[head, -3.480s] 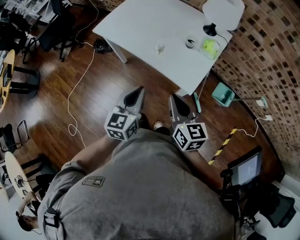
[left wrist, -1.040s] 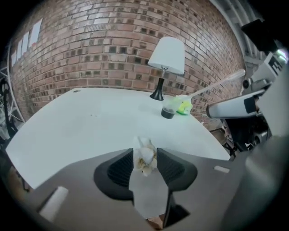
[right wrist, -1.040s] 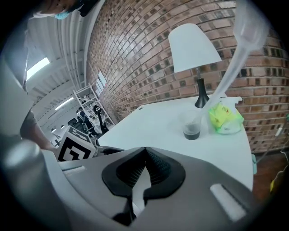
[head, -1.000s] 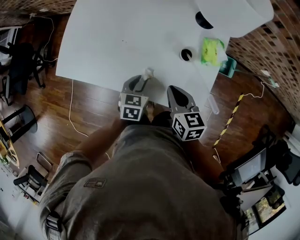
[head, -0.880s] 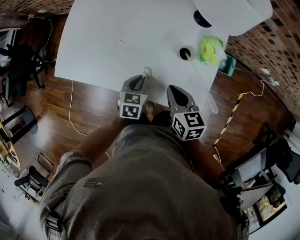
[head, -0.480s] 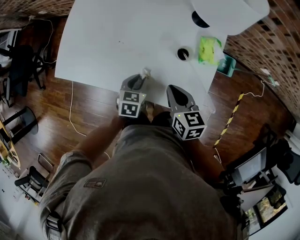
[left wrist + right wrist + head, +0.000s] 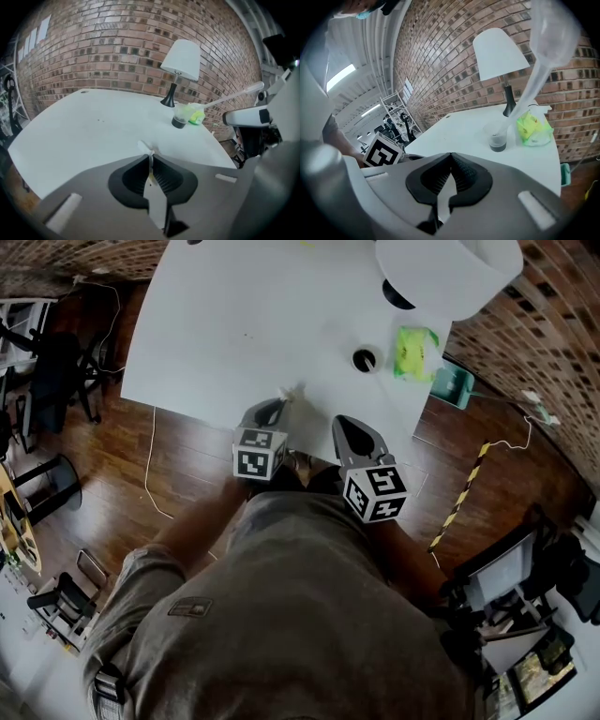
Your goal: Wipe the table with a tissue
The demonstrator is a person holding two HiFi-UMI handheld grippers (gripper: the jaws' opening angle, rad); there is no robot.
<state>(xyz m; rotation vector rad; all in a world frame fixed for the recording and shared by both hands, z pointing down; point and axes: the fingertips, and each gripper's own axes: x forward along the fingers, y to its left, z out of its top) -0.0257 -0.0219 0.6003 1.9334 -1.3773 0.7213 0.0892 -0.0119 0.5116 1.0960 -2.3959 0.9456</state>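
Note:
A small crumpled white tissue (image 7: 292, 393) lies near the front edge of the white table (image 7: 244, 315). My left gripper (image 7: 279, 407) reaches over that edge. Its jaws are closing, and in the left gripper view the pads pinch the tissue (image 7: 145, 148) at the tips of the left gripper (image 7: 150, 159), with a white tuft sticking out ahead. My right gripper (image 7: 347, 423) hovers by the table edge to the right. In its own view the right gripper (image 7: 451, 157) is shut with nothing between the jaws.
A white lamp (image 7: 448, 268) stands at the table's far right corner, with a small dark-bottomed cup (image 7: 365, 359) and a green packet (image 7: 413, 340) beside it. Office chairs (image 7: 56, 362) and a white cable (image 7: 155, 474) are on the wooden floor to the left.
The person has walked up to the table. Over the last second the left gripper's jaws have closed round the tissue at the table's front edge. The right gripper has hardly moved.

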